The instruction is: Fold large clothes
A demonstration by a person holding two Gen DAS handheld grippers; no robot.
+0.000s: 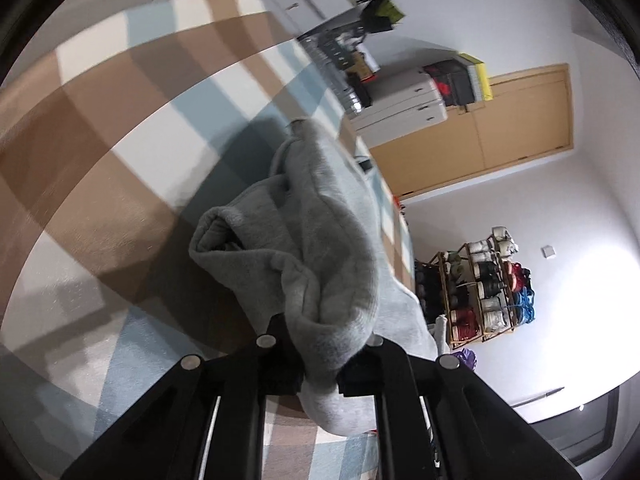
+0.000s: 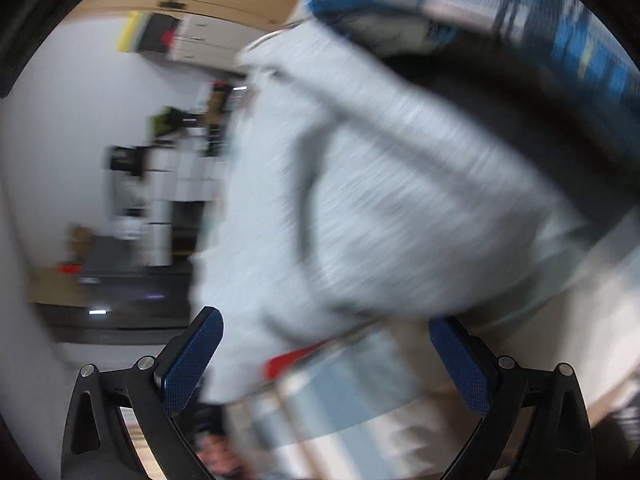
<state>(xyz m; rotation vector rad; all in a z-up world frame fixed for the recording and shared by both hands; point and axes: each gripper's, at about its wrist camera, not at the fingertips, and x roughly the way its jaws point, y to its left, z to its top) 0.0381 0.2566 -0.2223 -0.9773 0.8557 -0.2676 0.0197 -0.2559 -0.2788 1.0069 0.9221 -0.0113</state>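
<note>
Left gripper (image 1: 320, 364): jaws clamped tight on a bunched fold of the grey sweatshirt (image 1: 320, 240).
Right gripper (image 2: 326, 360): jaws stood wide, blue pads clear of the cloth.
Sweatshirt: draped over the checked blanket (image 1: 100, 168).

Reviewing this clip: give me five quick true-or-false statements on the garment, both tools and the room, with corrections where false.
1. The left tool is shut on the grey sweatshirt. True.
2. The right tool has its jaws spread apart. True.
3. The sweatshirt is bright red. False: it is grey.
4. The surface under the sweatshirt is a checked cloth in brown, white and pale blue. True.
5. The door in the left wrist view is painted black. False: it is light brown wood.
</note>
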